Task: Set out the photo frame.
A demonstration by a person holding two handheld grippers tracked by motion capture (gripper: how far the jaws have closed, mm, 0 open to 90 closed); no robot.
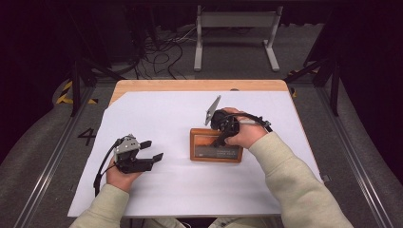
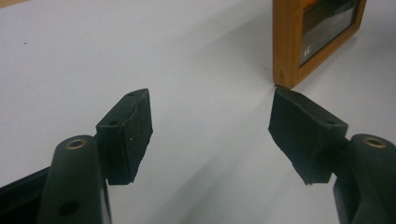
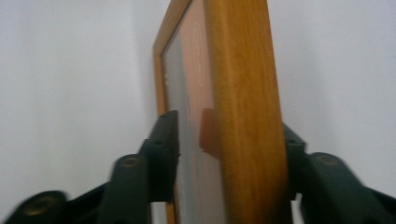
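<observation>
Wooden picture frame (image 1: 215,145) lies on the white-covered bench (image 1: 166,190), its near long rail clamped between right gripper (image 1: 222,135) jaws; left gripper (image 1: 151,157) jaws apart, frame corner just beyond them.

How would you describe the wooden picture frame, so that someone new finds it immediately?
Look at the white sheet covering the table, slightly right of its middle. The wooden picture frame is there, its edge clamped by the right gripper. It is the sheet's sole brown rectangle; the left gripper beside it is black and open.
</observation>
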